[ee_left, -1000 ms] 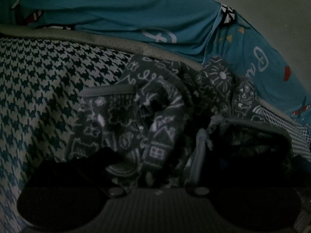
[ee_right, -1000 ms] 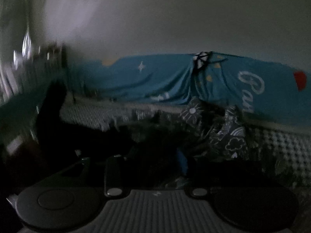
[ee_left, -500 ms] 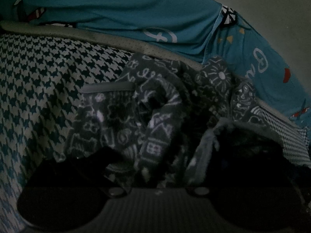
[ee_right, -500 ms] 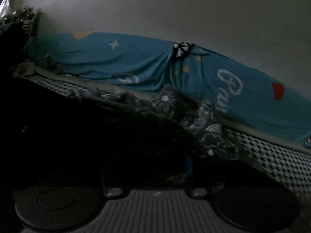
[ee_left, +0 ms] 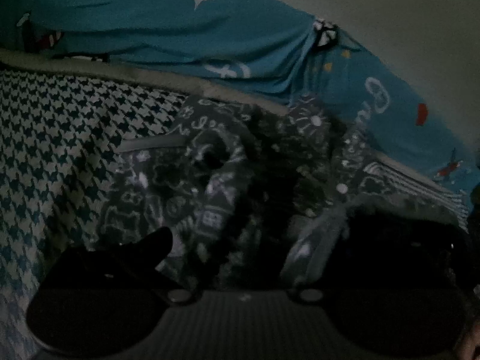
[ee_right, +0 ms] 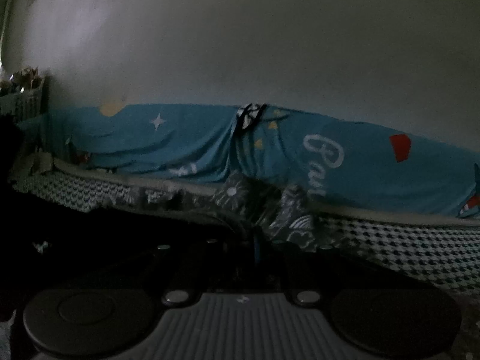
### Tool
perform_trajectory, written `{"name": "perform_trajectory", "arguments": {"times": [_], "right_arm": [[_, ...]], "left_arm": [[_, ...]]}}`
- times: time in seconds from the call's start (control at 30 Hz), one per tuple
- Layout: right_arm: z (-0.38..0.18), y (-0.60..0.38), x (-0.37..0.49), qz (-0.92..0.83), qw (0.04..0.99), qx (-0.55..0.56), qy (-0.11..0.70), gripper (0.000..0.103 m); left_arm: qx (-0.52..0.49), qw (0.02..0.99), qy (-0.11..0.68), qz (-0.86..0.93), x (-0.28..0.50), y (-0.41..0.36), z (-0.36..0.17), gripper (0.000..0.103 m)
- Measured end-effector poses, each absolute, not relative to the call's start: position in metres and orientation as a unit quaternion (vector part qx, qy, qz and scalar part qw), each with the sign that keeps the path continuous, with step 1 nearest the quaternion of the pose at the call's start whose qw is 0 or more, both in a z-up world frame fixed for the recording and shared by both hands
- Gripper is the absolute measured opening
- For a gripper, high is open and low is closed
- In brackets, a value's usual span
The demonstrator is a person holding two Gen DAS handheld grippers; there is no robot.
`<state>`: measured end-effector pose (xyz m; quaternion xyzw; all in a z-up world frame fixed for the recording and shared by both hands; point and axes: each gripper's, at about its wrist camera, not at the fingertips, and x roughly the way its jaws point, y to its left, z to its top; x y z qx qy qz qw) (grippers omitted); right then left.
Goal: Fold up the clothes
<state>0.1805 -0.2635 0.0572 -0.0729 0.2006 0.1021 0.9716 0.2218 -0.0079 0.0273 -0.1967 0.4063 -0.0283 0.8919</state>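
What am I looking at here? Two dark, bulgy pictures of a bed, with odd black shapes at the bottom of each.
No robot: a person holds a two-fingered gripper in each hand, each carrying a wide-angle camera looking forward along its fingers. The black shapes are gripper parts. One picture comes from the left gripper, the other from the right gripper. A crumpled grey patterned garment lies on a houndstooth bedcover, with a blue sheet behind. The right jaws are closing, seemingly on the garment's edge; it is too dark to confirm. The left grip is unclear.
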Motion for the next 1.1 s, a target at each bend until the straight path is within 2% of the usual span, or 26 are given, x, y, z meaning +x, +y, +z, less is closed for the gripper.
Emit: {"name": "perform_trajectory", "arguments": {"times": [0.4,0.57,0.8,1.1], "right_arm": [[0.073,-0.269,0.168,0.09,0.978,-0.053,0.181,0.012],[0.077,-0.274,0.161,0.082,0.98,-0.047,0.176,0.012],[0.081,-0.281,0.154,0.073,0.982,-0.042,0.168,0.012],[0.088,-0.298,0.139,0.055,0.986,-0.038,0.153,0.012]], "left_arm": [[-0.187,0.917,0.352,-0.01,0.112,-0.022,0.04,0.103],[-0.174,0.915,0.365,-0.018,0.075,-0.046,0.025,0.103],[-0.135,0.918,0.374,0.011,0.061,-0.073,0.003,0.103],[-0.162,0.914,0.364,0.079,0.056,-0.061,-0.007,0.103]]}}
